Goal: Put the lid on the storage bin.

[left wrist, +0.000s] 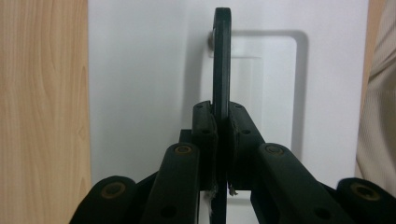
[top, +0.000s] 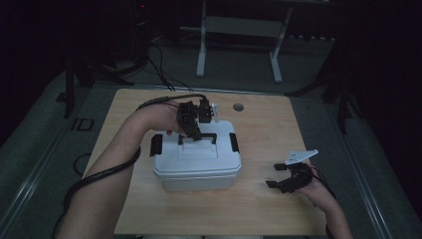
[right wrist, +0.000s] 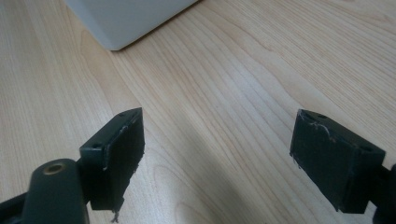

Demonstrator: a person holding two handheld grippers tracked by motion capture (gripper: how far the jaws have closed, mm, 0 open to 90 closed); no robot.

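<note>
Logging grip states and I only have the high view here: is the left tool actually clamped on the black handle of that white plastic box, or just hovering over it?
Observer: Clamped. In the left gripper view the left tool has both pads pressed on the black carry handle of the white plastic lidded box.
Operator: Is the handle raised?
Observer: Yes, it stands edge-on above the lid's recess.
Operator: And the right tool?
Observer: The right tool is open, jaws wide apart with bare light wooden table between them; a corner of the box lies ahead of it.
</note>
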